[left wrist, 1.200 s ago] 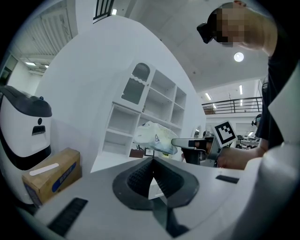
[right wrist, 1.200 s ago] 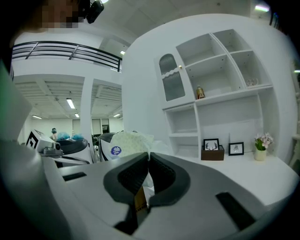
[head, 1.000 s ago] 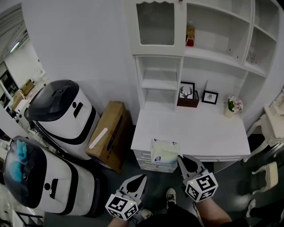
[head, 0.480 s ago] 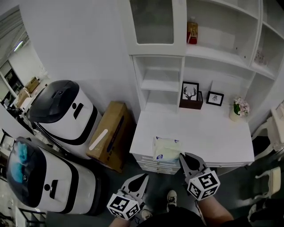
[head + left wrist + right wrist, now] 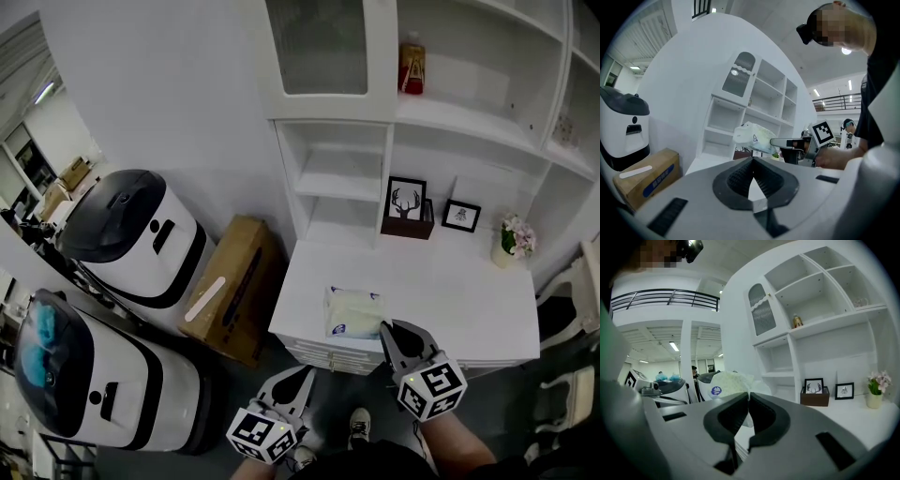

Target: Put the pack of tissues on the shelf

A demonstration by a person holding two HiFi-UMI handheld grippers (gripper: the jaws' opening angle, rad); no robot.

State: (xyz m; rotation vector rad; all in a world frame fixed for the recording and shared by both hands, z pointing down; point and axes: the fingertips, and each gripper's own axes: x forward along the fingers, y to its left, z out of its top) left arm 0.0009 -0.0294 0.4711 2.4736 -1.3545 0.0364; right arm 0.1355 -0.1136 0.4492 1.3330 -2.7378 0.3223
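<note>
The pack of tissues, pale yellow in clear wrap with a blue label, hangs over the front left part of the white desk. My right gripper is shut on its near edge. In the right gripper view the jaws pinch the wrap and the pack bulges above them. My left gripper sits lower left, below the desk front, shut on nothing. The left gripper view shows the pack held up by the right gripper. The white shelf unit rises at the back of the desk.
Two picture frames and a flower pot stand at the back of the desk. A bottle is on an upper shelf. A cardboard box and two white machines stand to the left, and a chair is at the right.
The right gripper and the pack it holds have edged forward over the desk. The view has tilted up the shelves. The left gripper stays put.
</note>
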